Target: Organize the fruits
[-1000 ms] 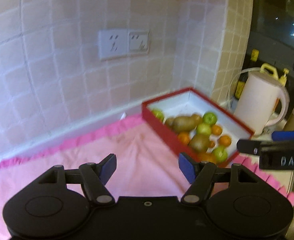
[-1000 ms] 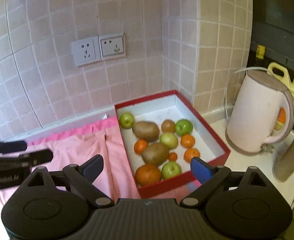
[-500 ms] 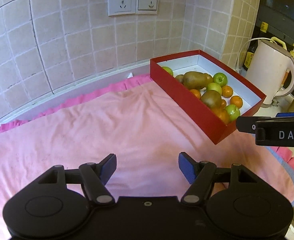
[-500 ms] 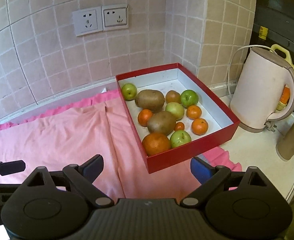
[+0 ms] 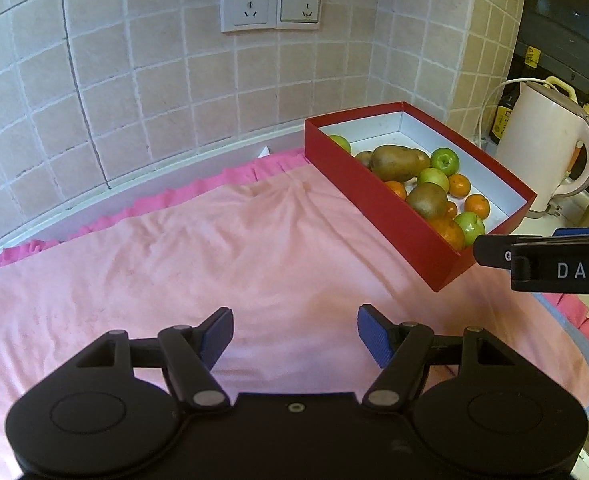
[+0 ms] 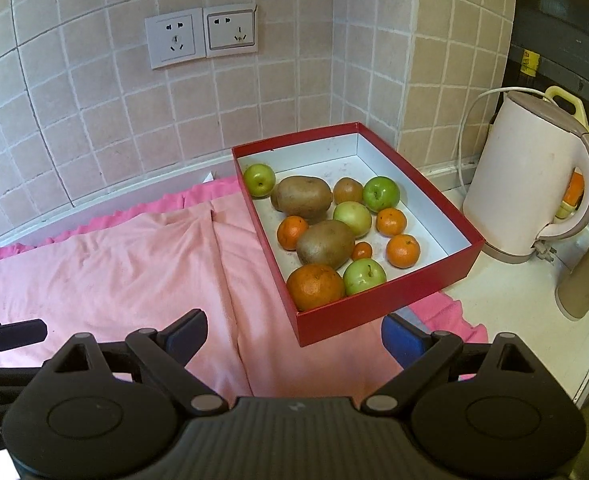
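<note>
A red box [image 6: 378, 306] with a white inside sits at the right end of a pink cloth [image 6: 134, 264], in the wall corner. It holds green apples [image 6: 364, 276], oranges [image 6: 314, 286] and brown kiwis [image 6: 325, 243]. The box also shows in the left wrist view [image 5: 374, 196]. My left gripper [image 5: 293, 336] is open and empty over the cloth, left of the box. My right gripper [image 6: 294, 338] is open and empty, just short of the box's near corner. The right gripper's side shows in the left wrist view [image 5: 550, 258].
A white electric kettle [image 6: 530, 184] stands on the counter right of the box, with a cord behind it. A beige container [image 6: 586, 284] stands at the far right. Two wall sockets [image 6: 202, 36] sit on the tiled wall. The cloth [image 5: 174, 264] covers the counter to the left.
Both grippers have pulled back and tilted down; the box and cloth now sit lower and fuller in both views. Both stay open and empty.
</note>
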Motion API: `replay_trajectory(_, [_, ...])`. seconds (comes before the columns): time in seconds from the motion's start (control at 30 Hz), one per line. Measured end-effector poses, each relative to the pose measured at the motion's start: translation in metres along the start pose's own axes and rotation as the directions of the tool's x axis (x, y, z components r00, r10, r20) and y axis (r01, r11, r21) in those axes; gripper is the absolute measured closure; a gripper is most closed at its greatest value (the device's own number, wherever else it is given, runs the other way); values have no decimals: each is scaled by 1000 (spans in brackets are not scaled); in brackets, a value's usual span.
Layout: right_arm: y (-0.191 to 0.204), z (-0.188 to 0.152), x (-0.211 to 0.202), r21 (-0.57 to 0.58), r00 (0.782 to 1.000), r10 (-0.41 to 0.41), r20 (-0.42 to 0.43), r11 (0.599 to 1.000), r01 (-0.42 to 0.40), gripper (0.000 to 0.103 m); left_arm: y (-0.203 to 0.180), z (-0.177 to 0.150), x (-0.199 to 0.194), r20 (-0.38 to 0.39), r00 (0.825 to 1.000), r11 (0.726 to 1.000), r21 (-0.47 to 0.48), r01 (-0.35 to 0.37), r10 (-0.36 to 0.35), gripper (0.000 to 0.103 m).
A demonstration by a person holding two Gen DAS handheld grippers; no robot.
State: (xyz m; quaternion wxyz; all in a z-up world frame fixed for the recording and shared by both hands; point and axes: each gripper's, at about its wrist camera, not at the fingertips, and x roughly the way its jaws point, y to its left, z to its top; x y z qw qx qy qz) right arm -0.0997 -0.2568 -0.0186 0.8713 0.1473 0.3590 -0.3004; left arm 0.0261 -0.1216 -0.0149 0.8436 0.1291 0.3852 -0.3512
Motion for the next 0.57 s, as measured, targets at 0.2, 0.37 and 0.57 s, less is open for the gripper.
replay_trajectory(0.2, [0, 2, 2, -3, 1000, 2, -2, 1000, -2, 8, 3, 2, 4, -9, 1000, 1000, -3, -2, 2, 21])
replay_trajectory(0.37, [2, 4, 4, -6, 1000, 2, -2, 1000, -2, 8, 3, 4, 5, -4, 1000, 1000, -6, -3, 3, 21])
replay_trajectory(0.57, [1, 6, 7, -5, 1000, 4, -4, 1000, -4, 8, 8, 8, 3, 32, 998, 999, -11, -46, 47, 21])
